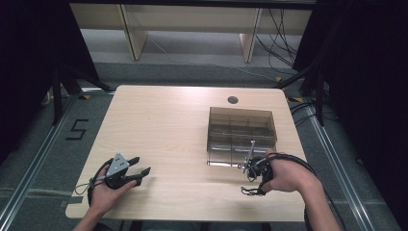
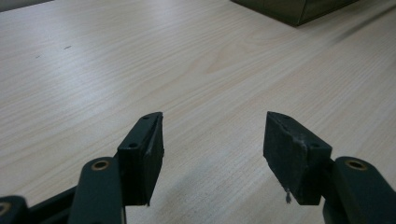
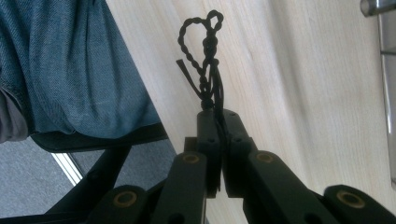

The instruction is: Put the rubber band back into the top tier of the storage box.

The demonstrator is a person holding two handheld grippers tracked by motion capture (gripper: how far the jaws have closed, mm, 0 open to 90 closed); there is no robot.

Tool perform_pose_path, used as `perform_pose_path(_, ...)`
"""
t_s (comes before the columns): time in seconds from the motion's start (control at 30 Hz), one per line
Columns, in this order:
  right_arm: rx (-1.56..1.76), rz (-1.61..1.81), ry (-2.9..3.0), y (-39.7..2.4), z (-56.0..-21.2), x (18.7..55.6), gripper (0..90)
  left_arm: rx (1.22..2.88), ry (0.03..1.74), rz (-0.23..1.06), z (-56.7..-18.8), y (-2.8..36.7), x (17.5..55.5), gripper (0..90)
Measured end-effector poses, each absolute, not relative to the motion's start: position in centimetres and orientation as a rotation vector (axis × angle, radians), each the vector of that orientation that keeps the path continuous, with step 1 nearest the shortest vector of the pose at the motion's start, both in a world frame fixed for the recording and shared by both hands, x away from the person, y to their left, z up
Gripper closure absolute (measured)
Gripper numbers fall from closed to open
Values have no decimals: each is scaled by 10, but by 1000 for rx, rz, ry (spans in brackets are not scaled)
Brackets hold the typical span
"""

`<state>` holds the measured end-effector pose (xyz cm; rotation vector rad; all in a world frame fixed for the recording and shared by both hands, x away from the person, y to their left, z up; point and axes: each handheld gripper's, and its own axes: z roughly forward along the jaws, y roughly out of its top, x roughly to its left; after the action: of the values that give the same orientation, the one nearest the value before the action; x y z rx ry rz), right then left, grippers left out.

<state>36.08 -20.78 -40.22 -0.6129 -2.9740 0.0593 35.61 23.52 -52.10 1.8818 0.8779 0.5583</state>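
Thing in hand: a black twisted cord [image 3: 205, 56], knotted into a small loop at its far end.
Where the cord is: pinched in the right gripper [image 3: 219, 119]; in the high view it hangs as a small dark tangle [image 1: 250, 191] from that gripper, low over the worktop [image 1: 183, 139] near its front edge.
Right jaws: pressed together on the cord, with only the strand between the two pads.
Long axis of the cord: it runs straight out from the jaw tips, in line with the gripper; the loop is the part farthest from the jaws.
Left gripper: [image 1: 139, 172] rests low over the front left of the worktop, well apart from the cord.
Left jaws: spread wide, with nothing between them but bare wood [image 2: 215, 140].
Box: a smoky clear plastic box [image 1: 240, 127] with compartments stands just beyond the right gripper, on the right half of the worktop.
Direction that matters: the box lies forward of the right hand [image 1: 284, 175], while the jaws seem to point back toward the person's side, so the cord lies on the side away from the box.
Nearer hand: the right one, by far; the left is well away from the box.
Judgement: to bring the cord to a compartment, the right wrist probably must turn and reach forward.
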Motion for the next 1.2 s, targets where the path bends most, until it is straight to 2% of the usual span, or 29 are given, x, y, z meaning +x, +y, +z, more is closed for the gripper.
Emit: perform_pose_path(1.2, -701, 61, -2931, -234, -398, 369, 886, 1890, 885, 569, -521, 235, 356, 379)
